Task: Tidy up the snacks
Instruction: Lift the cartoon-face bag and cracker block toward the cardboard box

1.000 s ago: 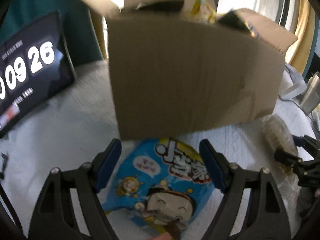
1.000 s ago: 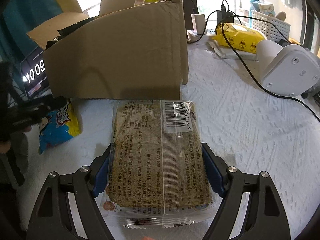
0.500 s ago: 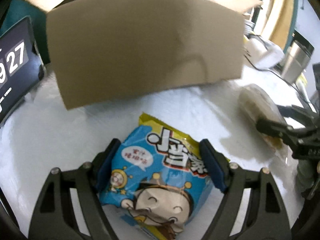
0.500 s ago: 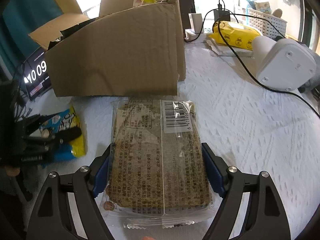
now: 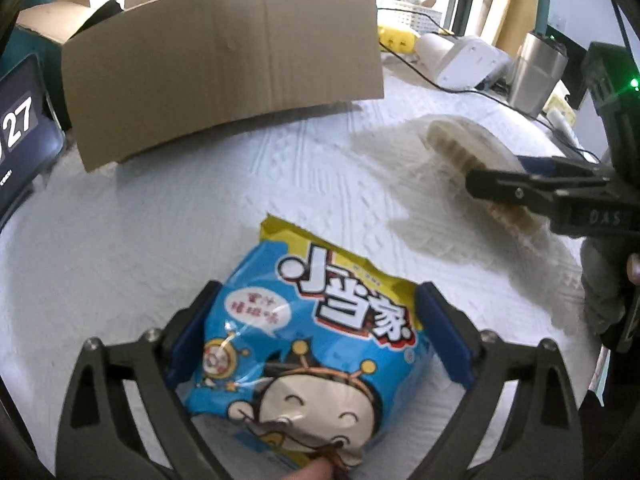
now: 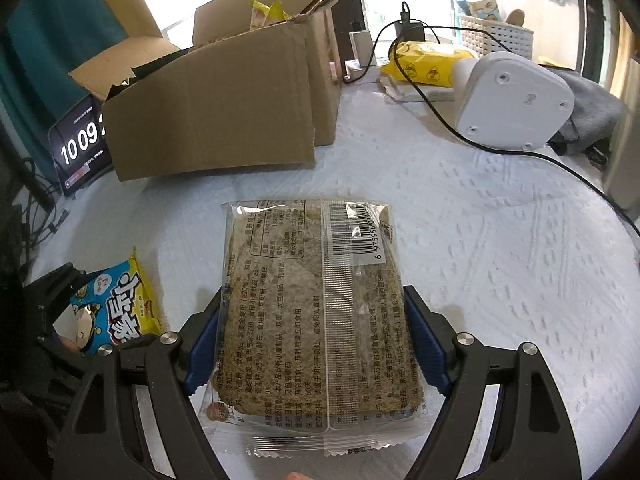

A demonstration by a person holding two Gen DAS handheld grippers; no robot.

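Observation:
My left gripper [image 5: 318, 316] is shut on a blue and yellow cartoon snack bag [image 5: 308, 344], held above the white tablecloth. The bag also shows at the left of the right wrist view [image 6: 112, 308]. My right gripper [image 6: 312, 328] is shut on a clear pack of brown bread slices [image 6: 316, 312] with a barcode, held flat. In the left wrist view that pack [image 5: 468, 152] and the right gripper [image 5: 532, 188] show at the right. An open cardboard box [image 5: 224, 64] with snacks inside stands behind; it also shows in the right wrist view [image 6: 216, 120].
A digital clock [image 6: 78, 148] stands left of the box. A white device [image 6: 516, 100] with a black cable, a yellow pack [image 6: 428, 64], a white basket [image 6: 496, 36] and a steel cup [image 5: 536, 72] are at the back right. White tablecloth [image 6: 480, 240] covers the table.
My left gripper has pulled back and swung right with the snack bag, so the box is farther away. The right gripper has drawn back a little with the bread pack.

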